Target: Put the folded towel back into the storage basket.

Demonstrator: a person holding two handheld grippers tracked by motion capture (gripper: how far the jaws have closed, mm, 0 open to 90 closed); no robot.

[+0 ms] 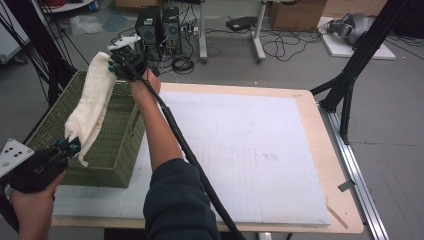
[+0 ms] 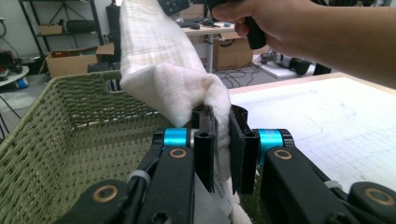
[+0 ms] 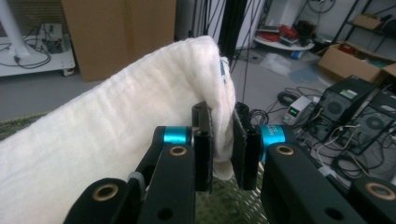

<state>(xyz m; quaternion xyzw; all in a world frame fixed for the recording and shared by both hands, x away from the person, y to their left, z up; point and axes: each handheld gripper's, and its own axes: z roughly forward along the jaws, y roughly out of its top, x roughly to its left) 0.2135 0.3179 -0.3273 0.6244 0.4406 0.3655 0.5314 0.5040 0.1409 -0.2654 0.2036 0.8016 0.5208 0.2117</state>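
a cream-white towel (image 1: 92, 102) is stretched between the two grippers above a green woven basket (image 1: 117, 150) that sits at the 9 o'clock edge of the white table mat (image 1: 250, 150). the left gripper (image 1: 70, 145), near the basket's 6 o'clock corner, has its jaws pinched narrow on one bunched end of the cloth; in the left gripper view (image 2: 219, 140) the fabric is clamped between the black pads and trails down below them. the right gripper (image 1: 120, 62), reaching across to the basket's 12 o'clock end, is likewise closed on the other end, and in the right gripper view (image 3: 219, 140) a folded corner of the towel (image 3: 116, 140) sits squeezed between its jaws. the cloth hangs taut and slightly sagging along the basket's long axis, over its open mouth and not yet resting inside. by my reading the step in hand is carrying the towel over the basket to put it in. the next move calls for lowering both ends together so the cloth settles within the woven walls (image 2: 56, 140) rather than draping over the rim, then opening both jaws; bringing the hands closer would let it fold in.
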